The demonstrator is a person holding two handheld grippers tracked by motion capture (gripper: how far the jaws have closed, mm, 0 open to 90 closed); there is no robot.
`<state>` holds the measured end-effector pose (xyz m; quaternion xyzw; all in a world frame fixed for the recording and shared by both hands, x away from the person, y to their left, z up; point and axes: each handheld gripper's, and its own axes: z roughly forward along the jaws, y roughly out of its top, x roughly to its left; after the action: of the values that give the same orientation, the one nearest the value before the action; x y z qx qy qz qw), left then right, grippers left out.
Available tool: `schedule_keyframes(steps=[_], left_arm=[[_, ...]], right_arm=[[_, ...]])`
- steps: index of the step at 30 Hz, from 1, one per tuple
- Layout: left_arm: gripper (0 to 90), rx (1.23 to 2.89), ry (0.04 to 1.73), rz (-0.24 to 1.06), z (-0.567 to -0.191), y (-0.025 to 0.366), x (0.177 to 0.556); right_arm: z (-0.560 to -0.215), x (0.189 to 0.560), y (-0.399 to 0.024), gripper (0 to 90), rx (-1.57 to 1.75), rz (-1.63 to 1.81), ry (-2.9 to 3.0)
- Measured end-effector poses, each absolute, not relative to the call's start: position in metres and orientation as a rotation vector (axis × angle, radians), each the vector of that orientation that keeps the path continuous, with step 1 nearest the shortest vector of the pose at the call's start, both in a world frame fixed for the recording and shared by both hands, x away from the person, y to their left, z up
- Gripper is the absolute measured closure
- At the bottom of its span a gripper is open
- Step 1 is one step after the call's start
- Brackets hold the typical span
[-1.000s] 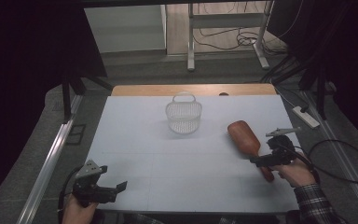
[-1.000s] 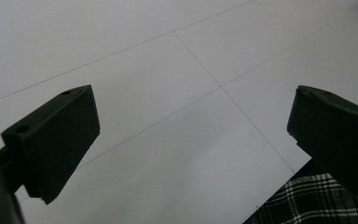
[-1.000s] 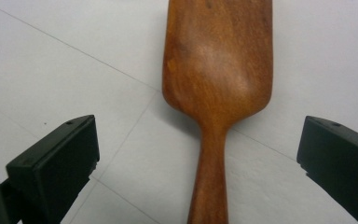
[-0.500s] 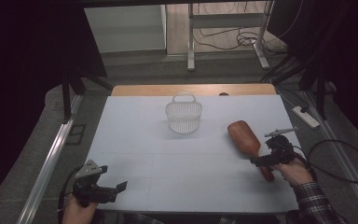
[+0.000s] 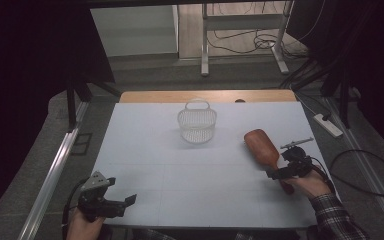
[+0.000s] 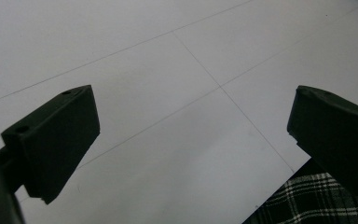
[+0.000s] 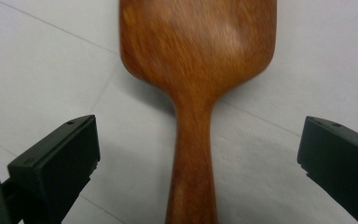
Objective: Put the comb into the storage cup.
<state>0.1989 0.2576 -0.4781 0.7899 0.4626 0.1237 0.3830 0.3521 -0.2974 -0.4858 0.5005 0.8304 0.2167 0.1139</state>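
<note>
A brown wooden paddle-shaped brush (image 5: 263, 146) lies flat on the white table (image 5: 180, 170) at the right, its handle pointing toward the person. My right gripper (image 5: 280, 172) hovers at the handle end, open, its jaws standing wide on either side of the handle (image 7: 191, 158) without touching it. At the table's near left corner my left gripper (image 5: 122, 202) is open over bare table (image 6: 177, 93), with nothing between its jaws. A small white mesh basket (image 5: 197, 122) with a handle stands upright at the far middle of the table.
A strip of wooden tabletop (image 5: 205, 95) shows beyond the white sheet. Metal rails (image 5: 50, 175) run along both sides. A power strip (image 5: 328, 125) and cables (image 5: 365, 165) lie on the floor at the right. A plaid sleeve (image 6: 307, 205) shows by the near edge.
</note>
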Motion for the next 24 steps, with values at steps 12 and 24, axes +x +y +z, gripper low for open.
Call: schedule_keyframes(steps=[12,24], left_arm=[[2.2,2.016,1.178,0.315,-0.4781,0.2575,0.199],[2.2,2.02,1.178,0.314,-0.4782,0.2571,0.1992]], right_arm=[[-0.488,0.3537,-0.2926,0.0,1.439,0.575,2.445],[-0.489,0.3578,-0.2885,14.7,1.435,0.553,2.447]])
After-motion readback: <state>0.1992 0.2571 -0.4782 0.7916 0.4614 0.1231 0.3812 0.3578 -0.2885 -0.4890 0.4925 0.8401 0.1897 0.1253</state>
